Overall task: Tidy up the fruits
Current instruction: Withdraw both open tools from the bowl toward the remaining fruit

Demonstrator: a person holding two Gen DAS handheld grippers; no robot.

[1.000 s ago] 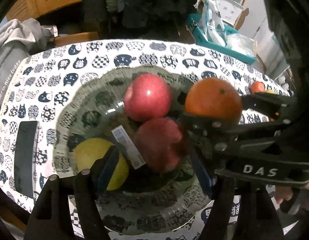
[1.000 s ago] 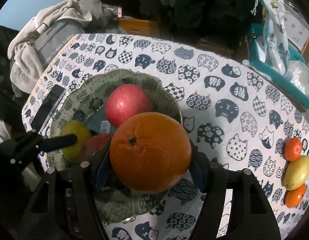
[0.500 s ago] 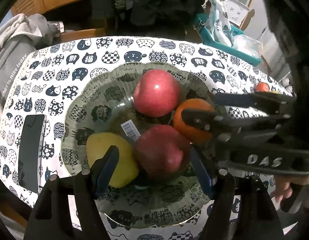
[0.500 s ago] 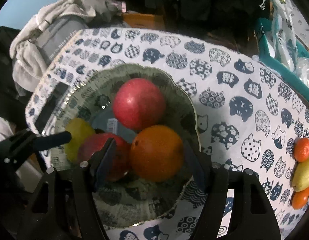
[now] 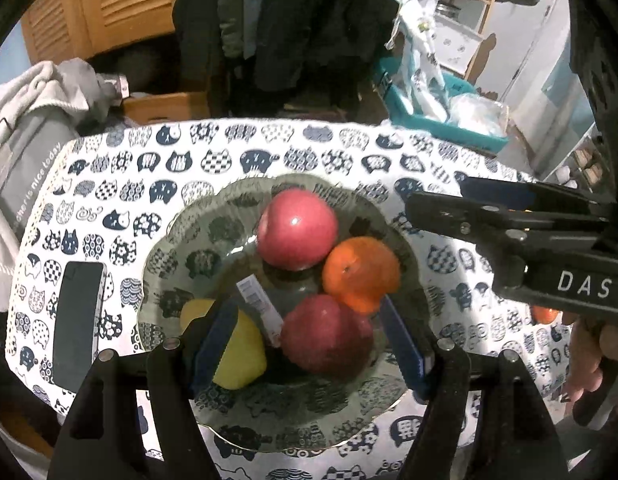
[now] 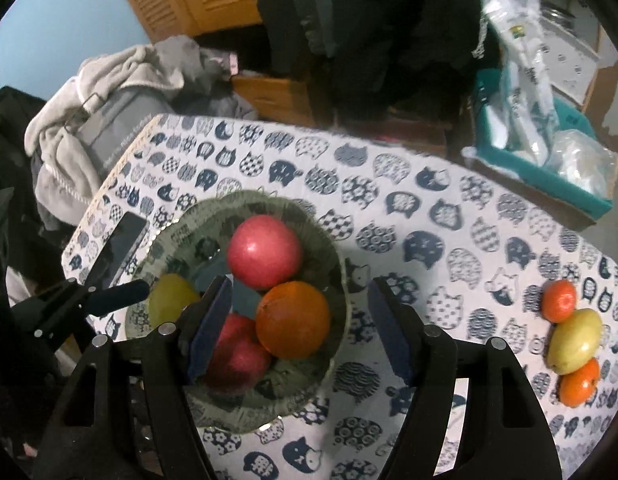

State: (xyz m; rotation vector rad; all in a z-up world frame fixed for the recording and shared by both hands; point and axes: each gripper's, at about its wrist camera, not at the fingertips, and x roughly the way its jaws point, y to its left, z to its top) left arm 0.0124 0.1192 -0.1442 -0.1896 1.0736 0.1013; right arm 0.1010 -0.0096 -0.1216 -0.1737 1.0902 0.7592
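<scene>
Lift your right gripper (image 6: 301,328) straight up and clear of the bowl (image 6: 333,248) before you swing it sideways; a low sweep could knock the orange (image 6: 293,319) off the two red apples it leans against. The right jaws have just been opening and now stand released, with nothing clamped between them. The orange sits in the bowl below and between the blue pads, touching neither (judged from the gap visible on both sides).

Next, steer toward the loose fruit at the right edge of the cat-print tablecloth (image 6: 449,240): a small orange (image 6: 560,300), a yellow fruit (image 6: 575,346) and a second orange (image 6: 580,384), lying in a touching row, well apart from the bowl. Take an end piece first, so the pads do not nudge its neighbours.

Keep your left gripper (image 5: 309,344) parked above the near side of the bowl. Its jaws are also released and hold nothing; the nearer red apple (image 5: 327,336) lies between the pads, below them, with the yellow fruit (image 5: 239,354) behind the left pad.
</scene>
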